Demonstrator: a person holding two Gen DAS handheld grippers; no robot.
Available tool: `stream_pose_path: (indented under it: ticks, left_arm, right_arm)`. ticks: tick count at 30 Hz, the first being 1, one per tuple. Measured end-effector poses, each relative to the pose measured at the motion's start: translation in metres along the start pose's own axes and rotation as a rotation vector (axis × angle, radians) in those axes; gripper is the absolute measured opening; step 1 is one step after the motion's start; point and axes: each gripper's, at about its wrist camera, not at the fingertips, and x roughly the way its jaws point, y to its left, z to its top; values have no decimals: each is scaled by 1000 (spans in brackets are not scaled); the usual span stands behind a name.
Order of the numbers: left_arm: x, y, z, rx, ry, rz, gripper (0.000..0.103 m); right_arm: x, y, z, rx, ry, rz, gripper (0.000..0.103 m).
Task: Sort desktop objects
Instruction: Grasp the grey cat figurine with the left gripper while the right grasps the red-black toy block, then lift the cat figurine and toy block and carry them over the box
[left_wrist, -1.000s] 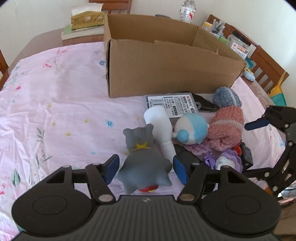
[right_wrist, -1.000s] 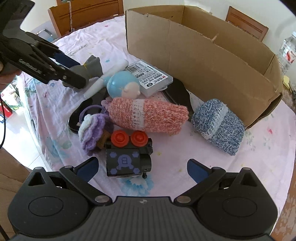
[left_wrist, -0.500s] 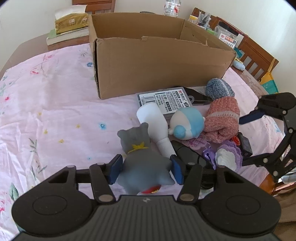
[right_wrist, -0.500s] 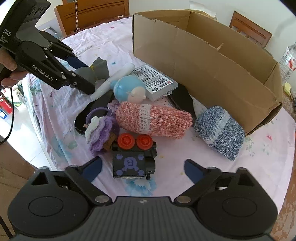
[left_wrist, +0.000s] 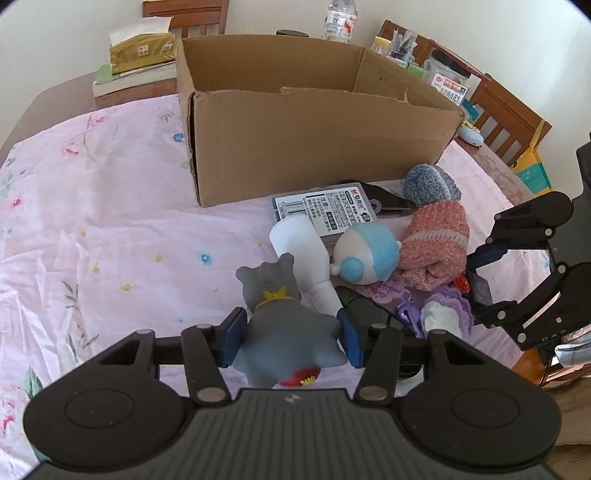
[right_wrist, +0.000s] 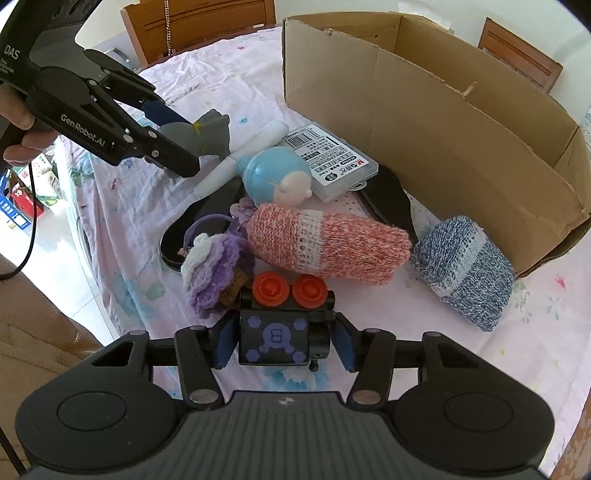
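A grey cat toy (left_wrist: 273, 288) with a yellow collar stands on the pink flowered cloth (left_wrist: 110, 221). My left gripper (left_wrist: 290, 332) is closing, and its blue pads press the cat's flanks. A black toy block (right_wrist: 273, 336) with two red knobs sits between the pads of my right gripper (right_wrist: 282, 343). Its jaws are closing too, and both pads touch the block's sides. The right wrist view shows the left gripper (right_wrist: 177, 147) on the cat (right_wrist: 210, 133) at upper left. An open cardboard box (left_wrist: 314, 147) stands just behind the pile.
Around the block lie a purple crocheted cupcake (right_wrist: 214, 273), a pink knit roll (right_wrist: 325, 243), a blue knit roll (right_wrist: 465, 269), a blue-haired doll head (right_wrist: 277, 177), a white bottle (left_wrist: 303, 254) and a labelled plastic case (left_wrist: 328, 206). A tissue box (left_wrist: 142, 51) sits far left.
The right jaws have come in from wide apart onto the black toy block. The left jaws have narrowed from beside the grey cat to pressing on it.
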Motion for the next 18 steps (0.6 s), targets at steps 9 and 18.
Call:
stream_pose_path:
  ticks: [9, 18]
  left_arm:
    - [-11, -7, 5, 13, -20, -3, 53]
    - [-25, -17, 15, 49, -37, -19, 53]
  right_arm:
    - [-15, -1, -4, -24, -13, -48, 58]
    - [-37, -4, -2, -82, -20, -82, 58]
